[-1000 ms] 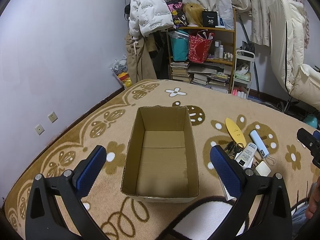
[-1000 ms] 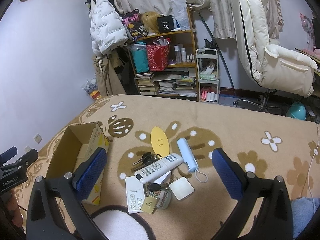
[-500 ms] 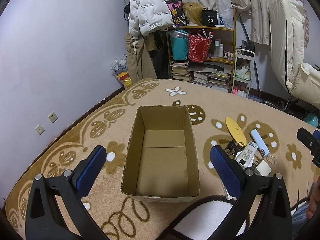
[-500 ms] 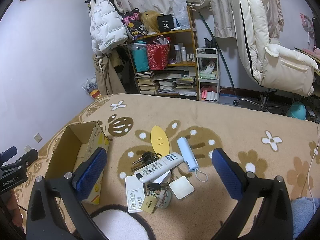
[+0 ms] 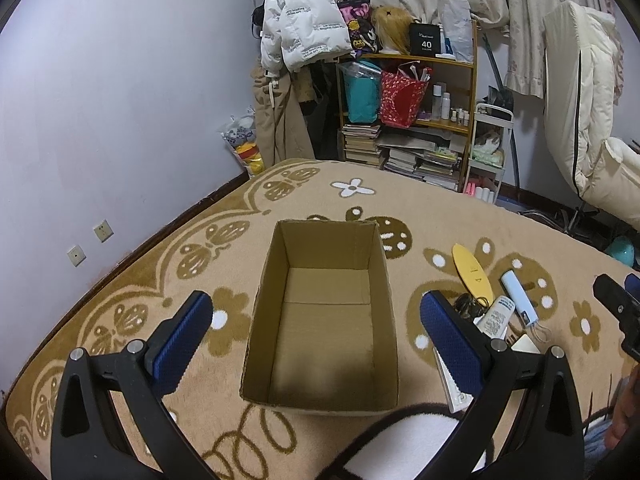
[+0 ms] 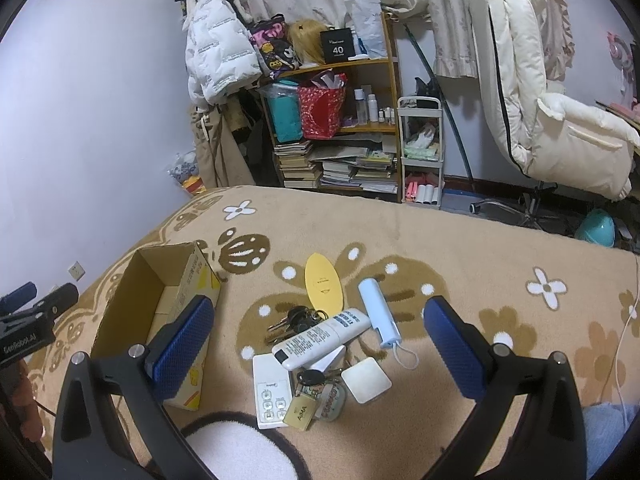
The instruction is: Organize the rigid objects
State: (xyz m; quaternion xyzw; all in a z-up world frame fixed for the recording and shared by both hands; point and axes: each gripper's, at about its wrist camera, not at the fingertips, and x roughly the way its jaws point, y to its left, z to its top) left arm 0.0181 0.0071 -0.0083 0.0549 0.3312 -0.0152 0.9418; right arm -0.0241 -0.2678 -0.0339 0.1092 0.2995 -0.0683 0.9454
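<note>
Between my two tools lies the work: my left tool (image 5: 316, 330) hangs over the empty cardboard box (image 5: 322, 322), jaws spread wide and holding nothing; my right tool (image 6: 320, 338) hovers above the pile, jaws likewise wide apart and empty. Both box and pile rest on the patterned carpet (image 6: 460, 248), the pile just right of the box. Nearest the right tool lies a white tube (image 6: 322, 338), across a bunch of keys (image 6: 296, 320); beside it a pale blue cylinder with a cord (image 6: 378, 314), a yellow oval plate (image 6: 323, 283), a white remote (image 6: 272, 390), a square white pad (image 6: 366, 380) and key tags (image 6: 316, 400). I judge all of them light and stiff; the tube and cylinder look smooth, best taken across mid-body. The flat plate offers only its thin edge. What lies beneath the tube I cannot make out, and the tag lettering is mostly illegible.
</note>
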